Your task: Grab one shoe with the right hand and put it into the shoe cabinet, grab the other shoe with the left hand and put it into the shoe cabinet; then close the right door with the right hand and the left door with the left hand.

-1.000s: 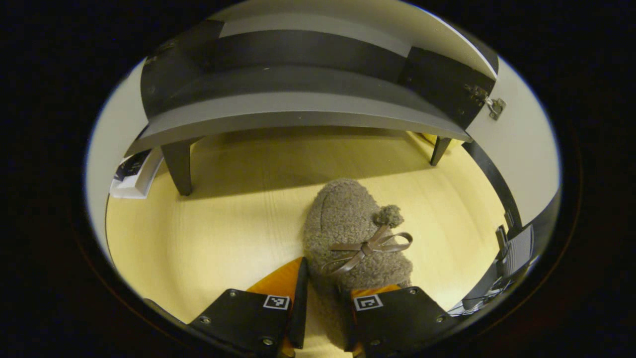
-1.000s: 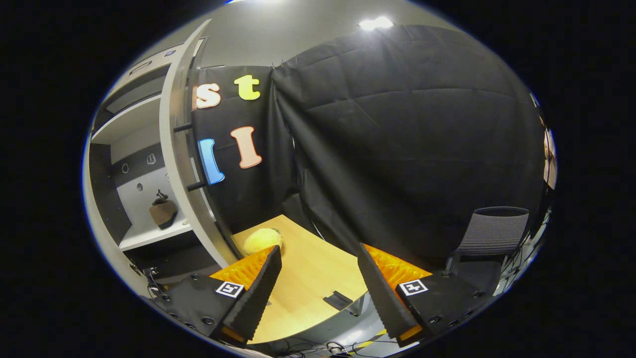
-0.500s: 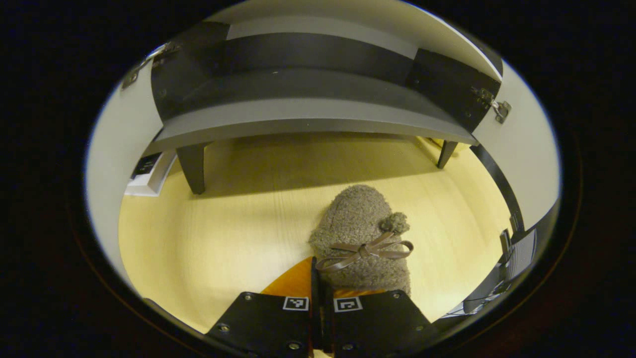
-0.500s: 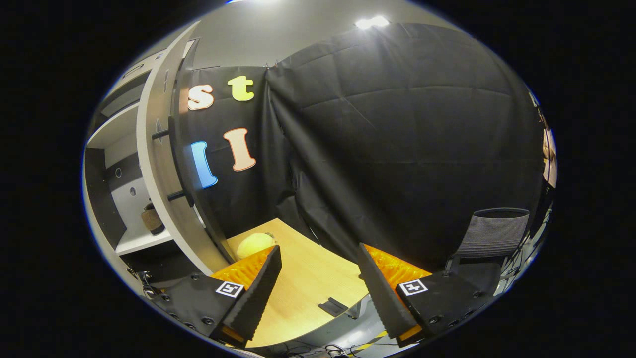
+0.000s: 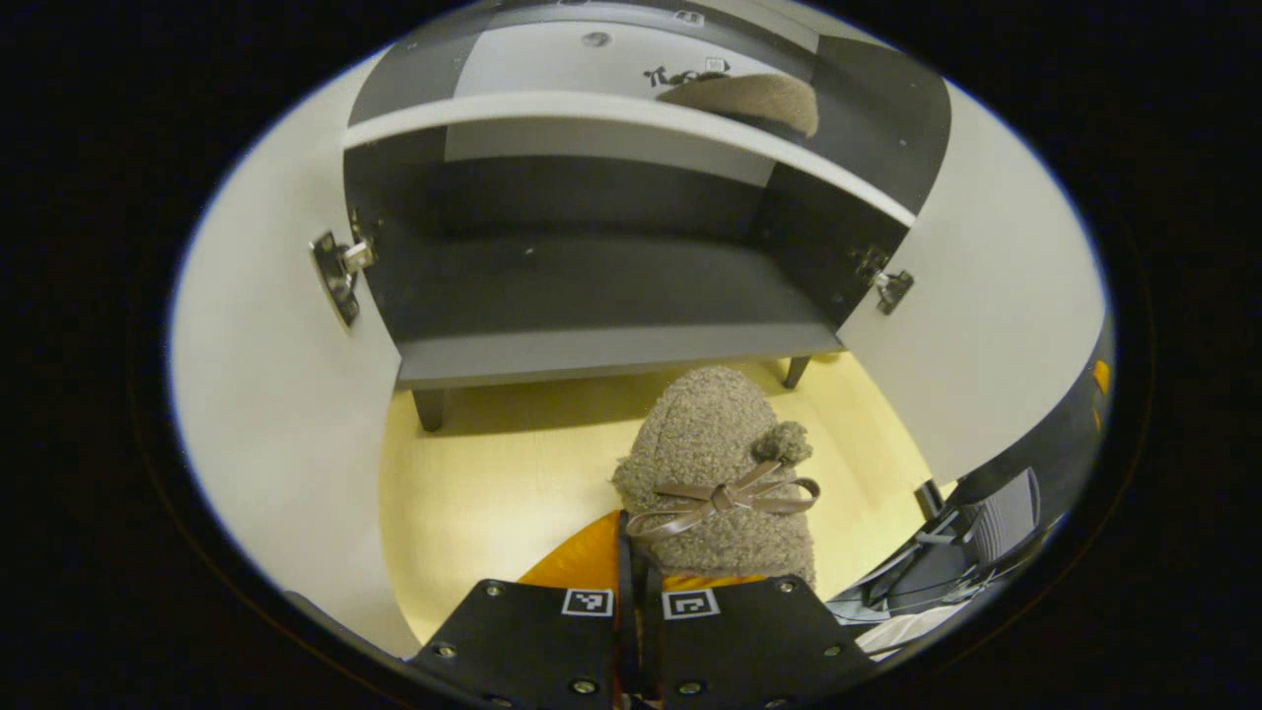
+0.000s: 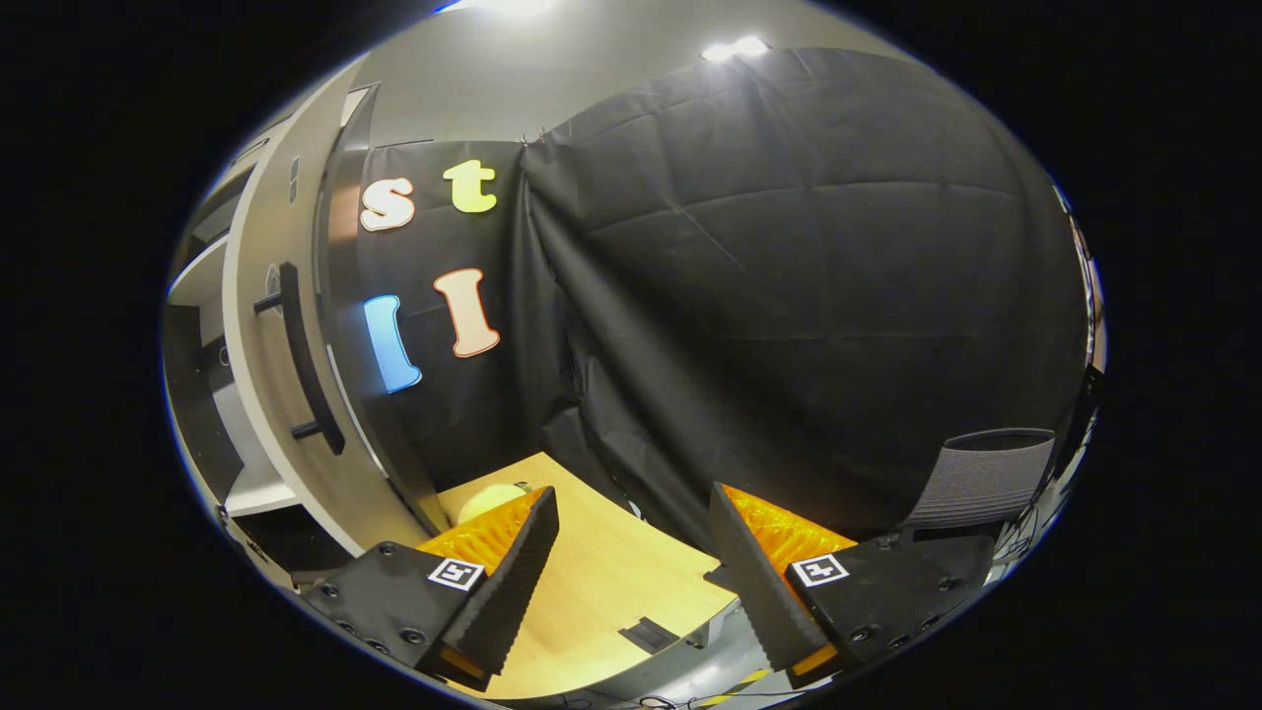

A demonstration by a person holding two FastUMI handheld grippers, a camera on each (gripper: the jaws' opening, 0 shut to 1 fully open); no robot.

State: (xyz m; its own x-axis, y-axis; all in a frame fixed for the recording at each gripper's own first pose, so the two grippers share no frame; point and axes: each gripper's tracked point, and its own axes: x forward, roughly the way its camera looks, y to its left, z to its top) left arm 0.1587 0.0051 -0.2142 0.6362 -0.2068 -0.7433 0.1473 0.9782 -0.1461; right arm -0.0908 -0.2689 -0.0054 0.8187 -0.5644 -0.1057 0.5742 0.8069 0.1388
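A fuzzy brown shoe (image 5: 715,468) with a ribbon bow hangs above the table, its heel edge pinched by my left gripper (image 5: 636,537), which is shut on it. It faces the open shoe cabinet, just in front of the dark lower shelf (image 5: 592,286). The other brown shoe (image 5: 749,99) lies on the white upper shelf (image 5: 552,110). Both doors stand open: the left door (image 5: 276,394) and the right door (image 5: 986,325). In the right gripper view my right gripper (image 6: 631,532) is open and holds nothing, beside the right door's outer face with its black handle (image 6: 301,365).
The cabinet stands on short legs on a light wooden table (image 5: 473,493). A yellow round object (image 6: 493,498) lies on the table (image 6: 592,582) behind the right door. A grey chair (image 6: 976,473) stands off to the right, beyond the table's edge.
My left gripper shut on the shoe's heel and lifted it off the table, up to the lower shelf's level. The right gripper drew back, so the right door's outer face now shows.
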